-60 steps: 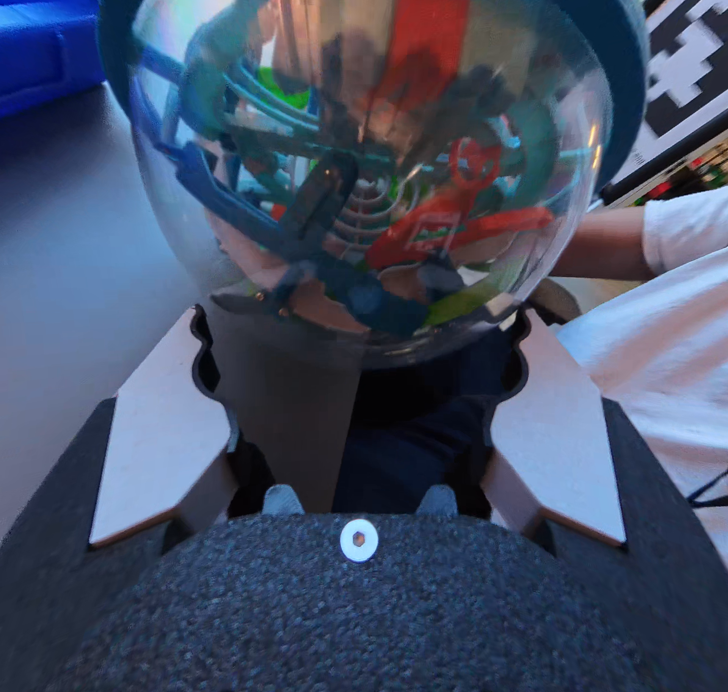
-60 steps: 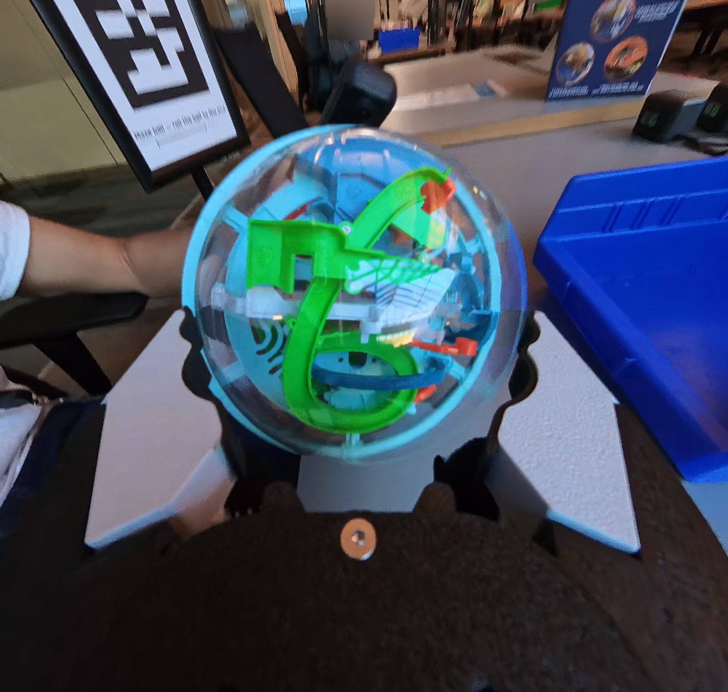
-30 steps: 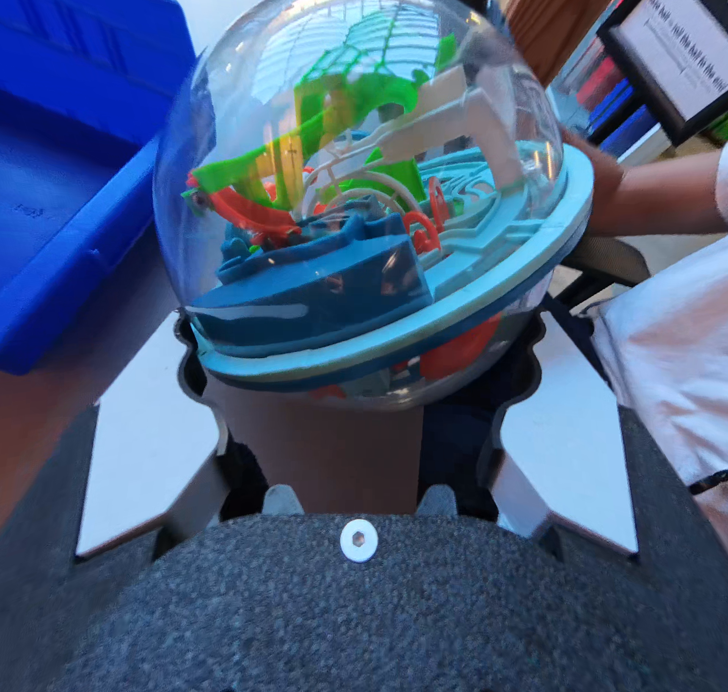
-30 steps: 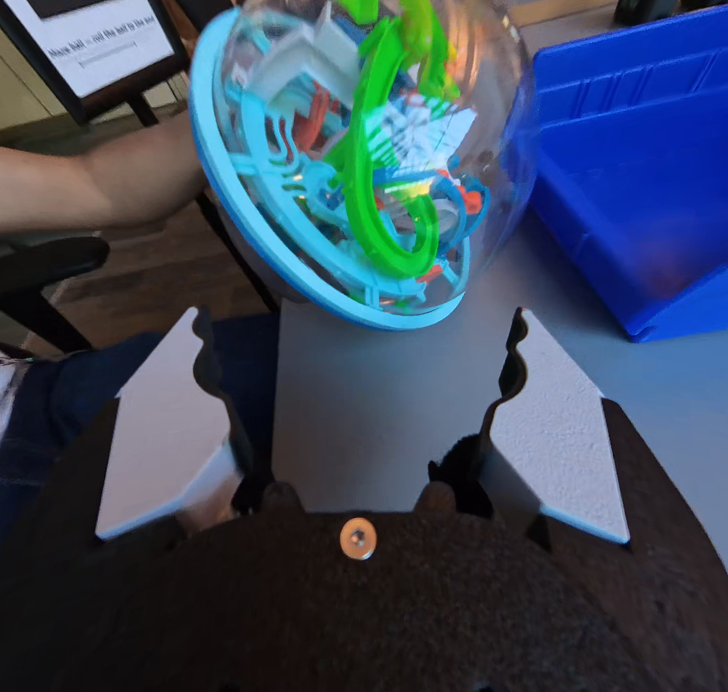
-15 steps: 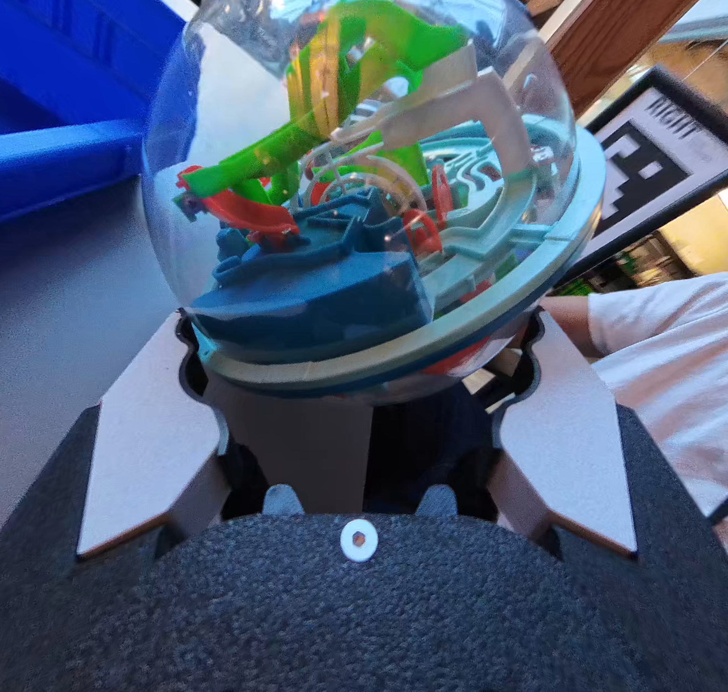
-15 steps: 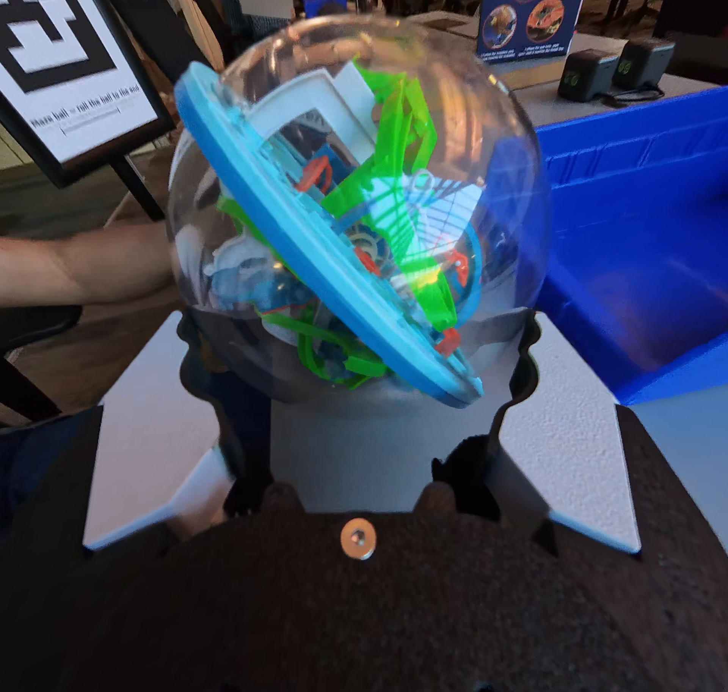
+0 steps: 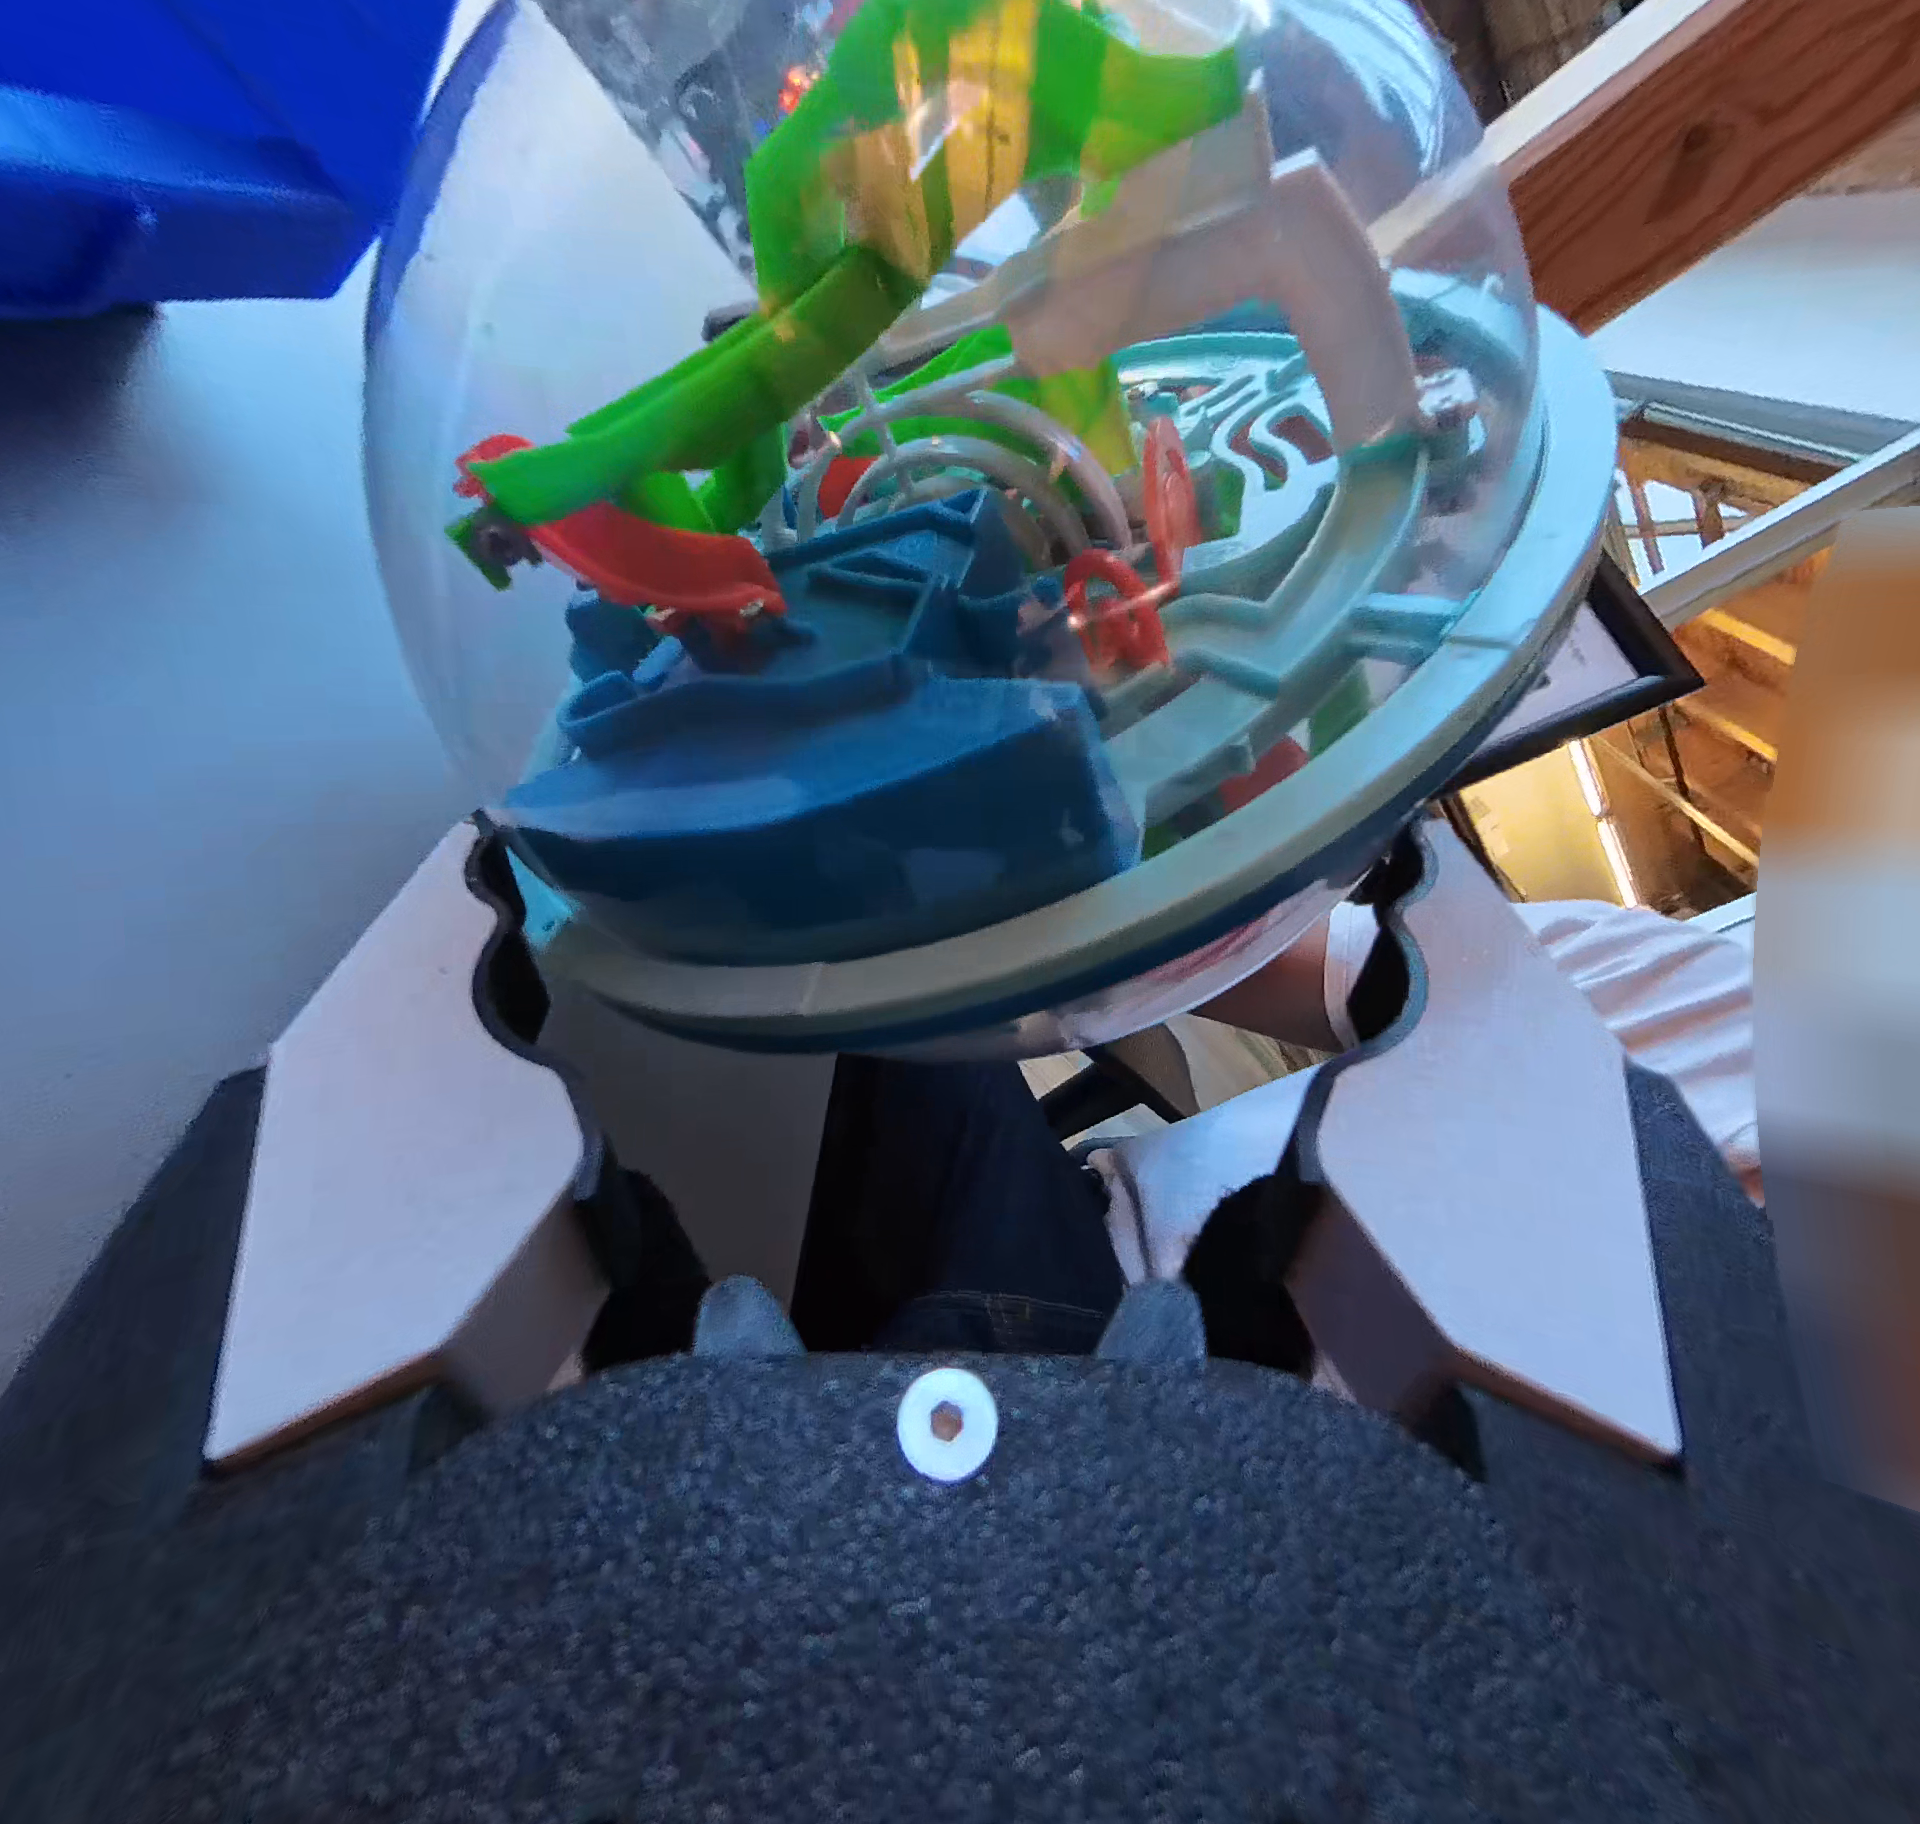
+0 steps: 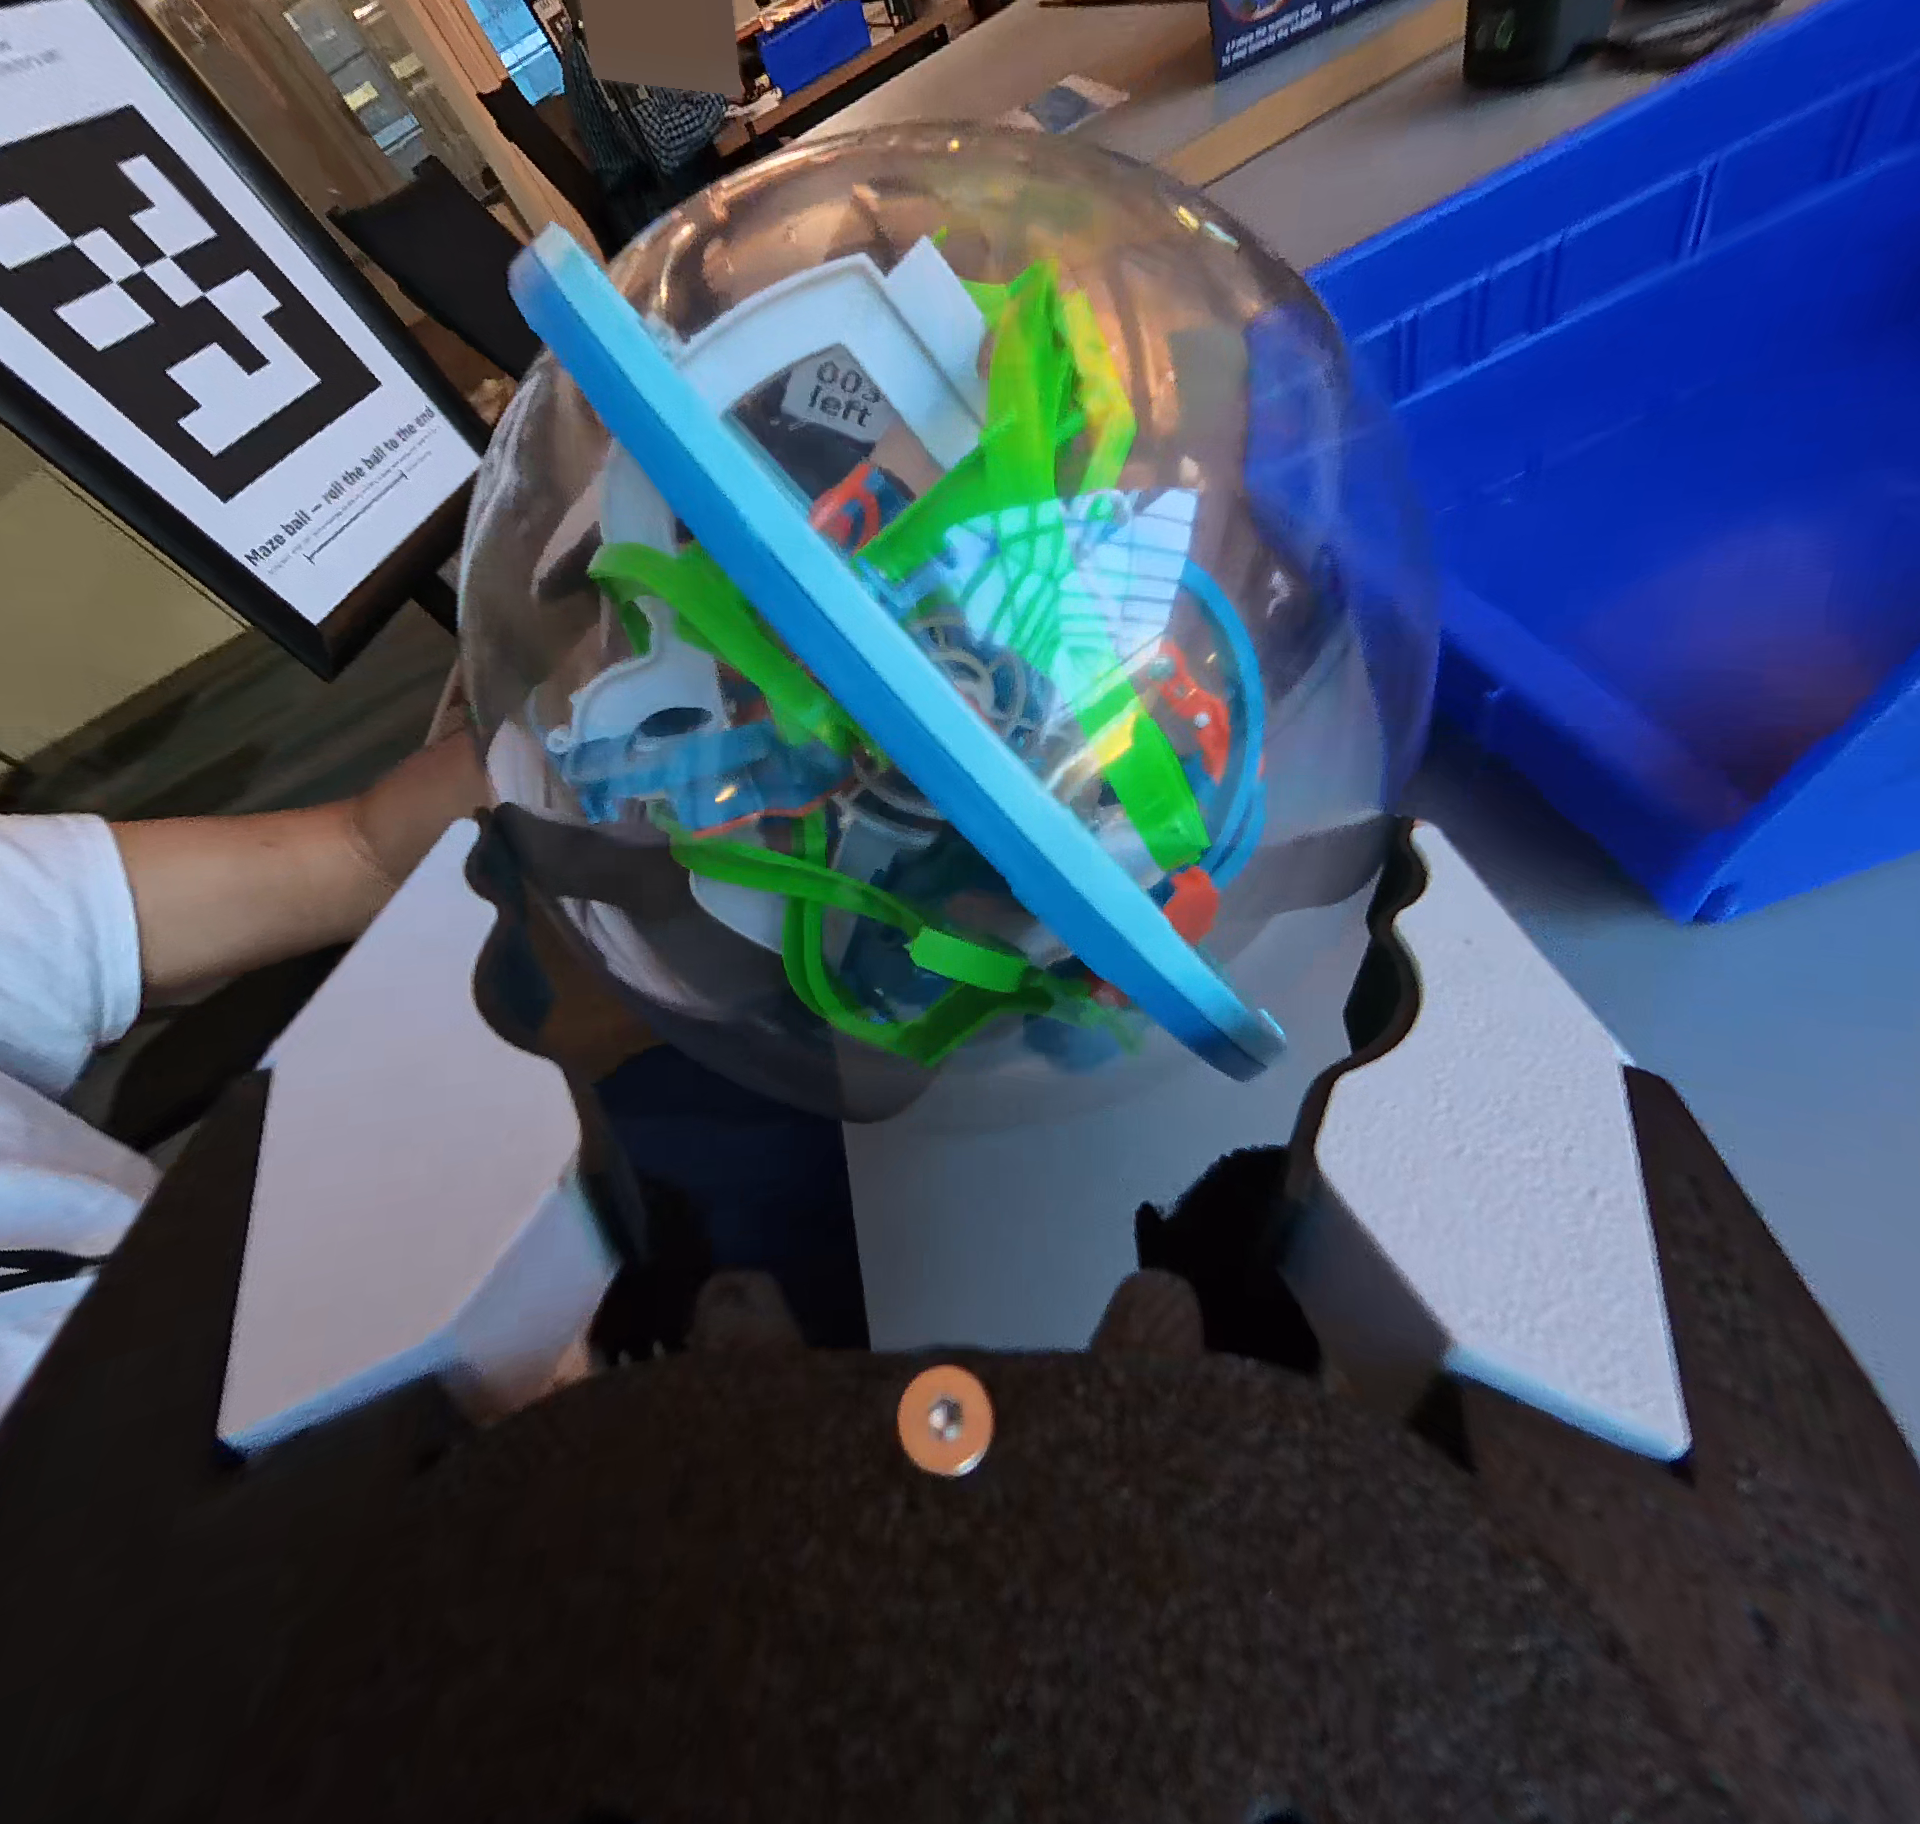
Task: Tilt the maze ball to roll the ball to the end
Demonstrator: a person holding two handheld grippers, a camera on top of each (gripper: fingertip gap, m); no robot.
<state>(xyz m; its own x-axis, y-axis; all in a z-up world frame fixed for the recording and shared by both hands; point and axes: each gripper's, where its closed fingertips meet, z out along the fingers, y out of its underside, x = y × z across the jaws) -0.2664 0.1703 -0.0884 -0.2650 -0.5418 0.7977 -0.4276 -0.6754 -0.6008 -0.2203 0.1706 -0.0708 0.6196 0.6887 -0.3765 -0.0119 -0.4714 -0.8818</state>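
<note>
Maze ball (image 8: 935,611), a clear plastic sphere packed with green, blue, red and white tracks and ringed by a light-blue equator band, sits raised off the grey tabletop (image 8: 1662,1047), held between both tools. In the right wrist view its band runs steeply from upper left to lower right; in the left wrist view the maze ball (image 7: 935,486) shows the band as a tilted rim low across the sphere. The small ball inside cannot be made out.

The grey tabletop lies open to the right of the sphere up to a large blue plastic bin (image 8: 1662,424), which stands just beside the sphere's right side and crowds that flank. The table's near edge runs below the sphere, with dark trousers showing past it.

A black-framed sign with a black-and-white square pattern (image 8: 177,320) stands to the left behind the sphere; it bears printed lines under the pattern. A person's bare forearm with a white sleeve (image 8: 187,891) reaches in from the left.

The right gripper (image 8: 940,953) has its white fingers spread wide, its notched inner edges against the lower sides of the sphere, clamped on it. The left gripper (image 7: 951,953) is likewise spread and pressed against the band's underside.

A small white label with print shows through the sphere near its top.
</note>
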